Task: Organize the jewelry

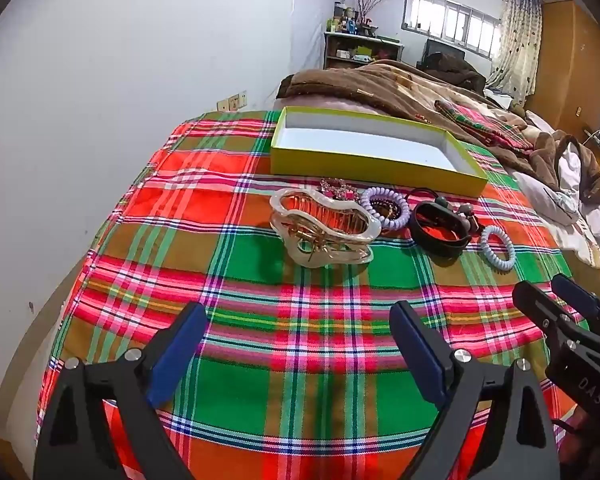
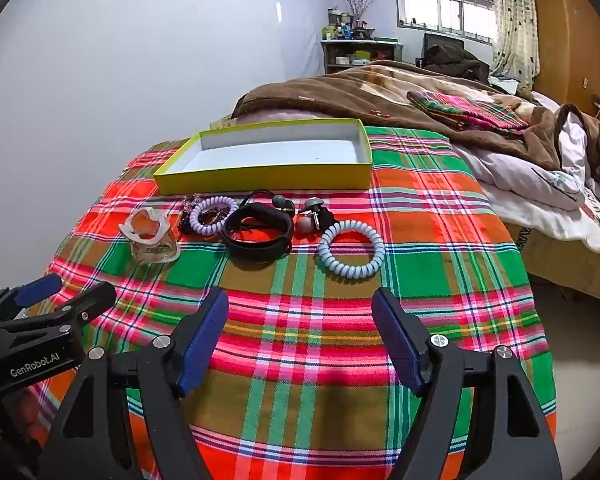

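Note:
A row of jewelry lies on the plaid cloth (image 1: 240,280) in front of an empty yellow box (image 1: 364,142) (image 2: 268,150). From left to right: a clear hair claw (image 1: 324,226) (image 2: 150,232), a lilac coil tie (image 1: 384,208) (image 2: 212,214) over dark beads, a black band (image 1: 440,234) (image 2: 258,234), grey ball ties (image 2: 314,210) and a pale blue coil tie (image 1: 498,248) (image 2: 352,248). My left gripper (image 1: 300,352) hangs open short of the claw. My right gripper (image 2: 300,336) hangs open short of the blue coil. Nothing is between either pair of fingers.
A brown blanket (image 2: 380,88) and folded plaid cloth (image 2: 468,114) lie on the bed behind the box. White bedding (image 2: 540,184) is bunched at the right. A white wall (image 1: 120,80) stands on the left, and the cloth drops off at the table's right edge (image 2: 540,320).

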